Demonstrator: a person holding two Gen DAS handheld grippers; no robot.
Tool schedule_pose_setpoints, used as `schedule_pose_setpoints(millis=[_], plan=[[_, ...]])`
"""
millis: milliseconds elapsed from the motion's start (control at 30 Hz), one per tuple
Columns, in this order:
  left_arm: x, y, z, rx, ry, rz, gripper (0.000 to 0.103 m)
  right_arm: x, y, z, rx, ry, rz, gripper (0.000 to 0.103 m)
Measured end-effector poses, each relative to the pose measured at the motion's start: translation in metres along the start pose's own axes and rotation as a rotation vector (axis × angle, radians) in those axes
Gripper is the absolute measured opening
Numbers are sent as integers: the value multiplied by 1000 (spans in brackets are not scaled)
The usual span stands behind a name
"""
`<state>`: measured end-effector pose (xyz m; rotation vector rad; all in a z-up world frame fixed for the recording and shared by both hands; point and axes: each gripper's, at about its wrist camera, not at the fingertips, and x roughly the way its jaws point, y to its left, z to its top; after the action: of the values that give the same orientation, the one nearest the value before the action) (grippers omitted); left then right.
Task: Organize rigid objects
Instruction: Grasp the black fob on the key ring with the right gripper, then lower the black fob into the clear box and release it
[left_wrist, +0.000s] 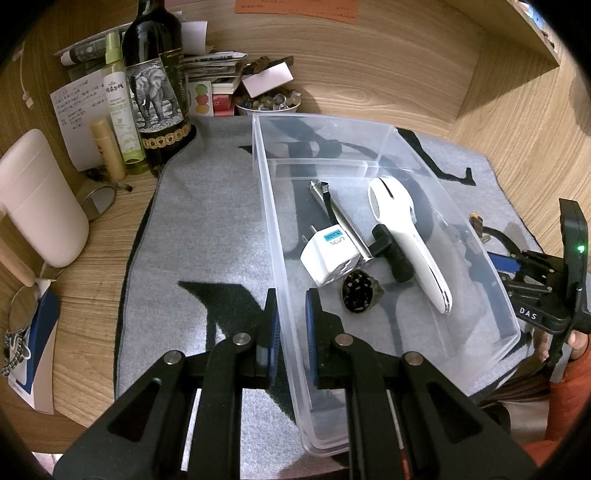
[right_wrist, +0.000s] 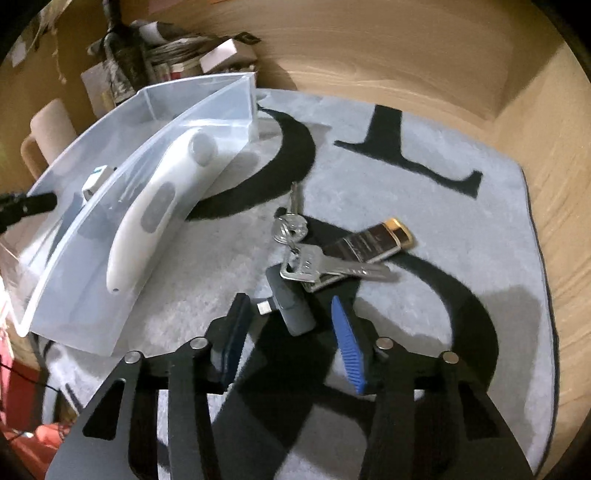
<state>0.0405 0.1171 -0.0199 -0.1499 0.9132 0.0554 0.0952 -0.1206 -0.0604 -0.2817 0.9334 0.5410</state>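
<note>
Now our left gripper pinches the bin wall. Our right gripper, spread beside the bin, should straddle the grey adapter squarely, avoiding the keys.

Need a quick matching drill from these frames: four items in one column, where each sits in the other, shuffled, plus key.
Items:
1. white plug adapter
2. keys
3. wine bottle
4. left gripper

Places:
A. on the grey mat, outside the bin
B. straddling the clear bin wall
C. on the wooden desk beyond the mat
D. inside the clear bin

Pairs: 1-D, 2-A, 3-C, 4-B
</note>
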Motion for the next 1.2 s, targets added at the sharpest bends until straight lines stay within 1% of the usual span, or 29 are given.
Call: schedule_pose_setpoints(millis=[33, 67, 167, 200, 333, 467, 600, 733, 867, 1000, 1200], plan=[[0, 0, 0, 0, 0, 0, 11, 0, 2, 0, -8, 0, 3, 28], [0, -1, 0, -1, 0, -1, 11, 0, 4, 0, -17, -2, -4, 26], [0, 1, 0, -2, 0, -2, 11, -4, 9, -1, -30, -8, -11, 26], [1, 0, 0, -1, 1, -1, 11, -5, 10, -2, -30, -9, -1, 24], [0, 1, 0, -1, 0, -1, 11, -12, 14, 2, -39, -32, 18, 24], [1, 0, 0, -2, 1, -1, 11, -27, 20, 9, -47, -79, 26, 24], [1, 0, 1, -1, 1, 0, 11, -46, 26, 21, -45, -145, 40, 24], [0, 2, 0, -1, 1, 1, 11, -65, 35, 36, -53, -221, 74, 24], [1, 0, 1, -1, 1, 0, 11, -71, 47, 50, -73, -268, 107, 24], [1, 2, 1, 0, 1, 1, 11, -69, 61, 62, -104, -287, 140, 24], [1, 1, 1, 1, 2, 2, 11, -54, 85, 72, -155, -258, 182, 24]])
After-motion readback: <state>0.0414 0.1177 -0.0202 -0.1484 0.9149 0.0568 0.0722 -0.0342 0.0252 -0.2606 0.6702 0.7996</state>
